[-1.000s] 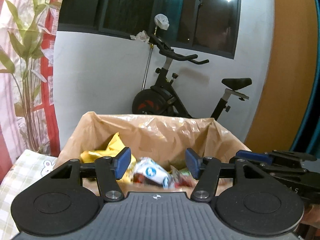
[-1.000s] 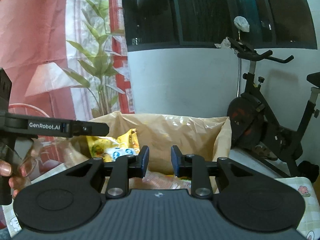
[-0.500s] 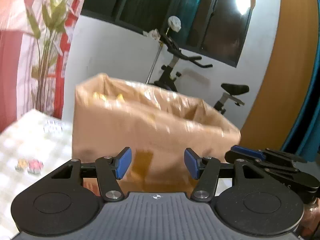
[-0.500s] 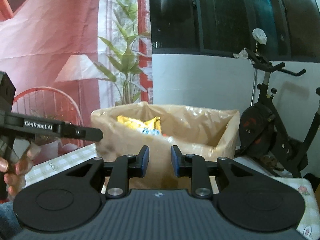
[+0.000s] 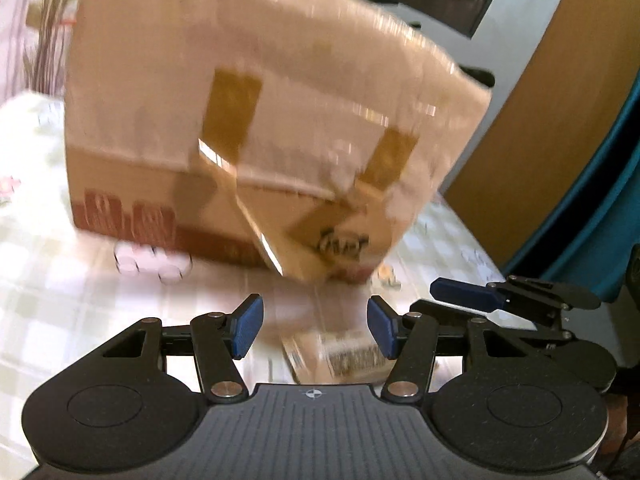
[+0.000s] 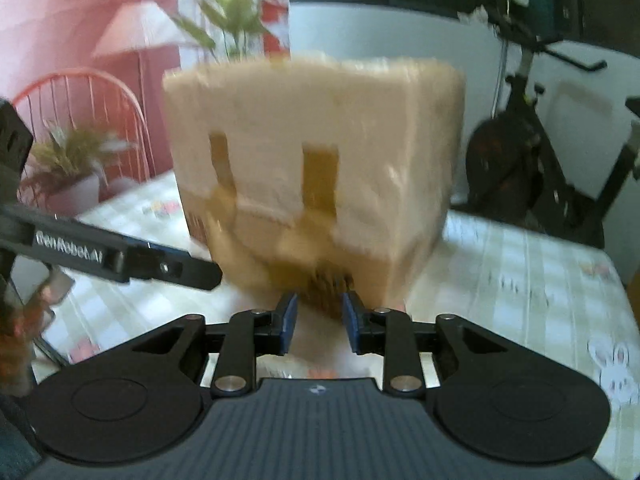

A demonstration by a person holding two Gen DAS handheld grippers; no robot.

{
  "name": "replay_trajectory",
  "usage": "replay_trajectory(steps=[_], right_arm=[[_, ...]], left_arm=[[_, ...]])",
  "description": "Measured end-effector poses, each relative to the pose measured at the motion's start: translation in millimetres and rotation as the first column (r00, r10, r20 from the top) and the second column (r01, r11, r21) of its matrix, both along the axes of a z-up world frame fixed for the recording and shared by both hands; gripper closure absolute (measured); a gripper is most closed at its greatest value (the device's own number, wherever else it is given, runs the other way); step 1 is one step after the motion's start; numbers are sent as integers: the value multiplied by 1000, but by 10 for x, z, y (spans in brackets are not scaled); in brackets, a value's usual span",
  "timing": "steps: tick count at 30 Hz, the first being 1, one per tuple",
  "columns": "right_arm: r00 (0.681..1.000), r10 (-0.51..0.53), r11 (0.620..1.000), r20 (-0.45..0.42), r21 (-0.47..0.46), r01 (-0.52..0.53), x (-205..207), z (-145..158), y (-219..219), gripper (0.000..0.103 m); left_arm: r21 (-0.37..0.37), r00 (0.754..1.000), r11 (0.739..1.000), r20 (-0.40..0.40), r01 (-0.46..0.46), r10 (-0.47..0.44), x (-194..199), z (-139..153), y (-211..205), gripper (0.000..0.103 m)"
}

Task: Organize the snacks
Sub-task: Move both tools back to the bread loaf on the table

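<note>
Standing far on the checked table (image 5: 48,320): a taped cardboard box (image 5: 256,112). Near it, lying flat, a snack packet (image 5: 340,356). Left gripper (image 5: 316,326) half open above the packet; right gripper (image 6: 319,322) just parting, holding nothing. Seemingly reaching for the packet; next, closing on its edges.

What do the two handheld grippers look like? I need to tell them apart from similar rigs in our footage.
The two match. The left gripper has a ribbed dark grey body, black linkage arms with silver pivot pins, round black discs at either side, and blue pads on its fingers. The right gripper is built the same. From the right wrist view, the left one's side arm carries white GenRobot.AI lettering.
</note>
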State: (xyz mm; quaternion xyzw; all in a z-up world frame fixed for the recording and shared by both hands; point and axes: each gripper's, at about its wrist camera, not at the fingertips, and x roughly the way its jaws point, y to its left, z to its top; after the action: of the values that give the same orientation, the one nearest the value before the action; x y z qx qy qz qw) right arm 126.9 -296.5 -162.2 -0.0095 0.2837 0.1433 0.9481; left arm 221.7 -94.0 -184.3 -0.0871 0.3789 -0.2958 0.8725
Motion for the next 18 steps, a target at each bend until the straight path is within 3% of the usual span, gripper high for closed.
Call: replay_trajectory(steps=[2,6,18], right_arm=[[999,13,1000,-38,9,-13,-29,-92,-29,68],[997,12,1000,-81,-6,-12,-70,-209,-41,50],[989,16,1000,-146,-24,-19,1,-428,-5,33]], left_arm=[[0,1000,1000,-29,11,-11,9,-82,-29,44],[-16,997,999,-75,33,-34,65,-195,-106,43],[-37,986,999,-163,26,-31,112,-494,-218,43]])
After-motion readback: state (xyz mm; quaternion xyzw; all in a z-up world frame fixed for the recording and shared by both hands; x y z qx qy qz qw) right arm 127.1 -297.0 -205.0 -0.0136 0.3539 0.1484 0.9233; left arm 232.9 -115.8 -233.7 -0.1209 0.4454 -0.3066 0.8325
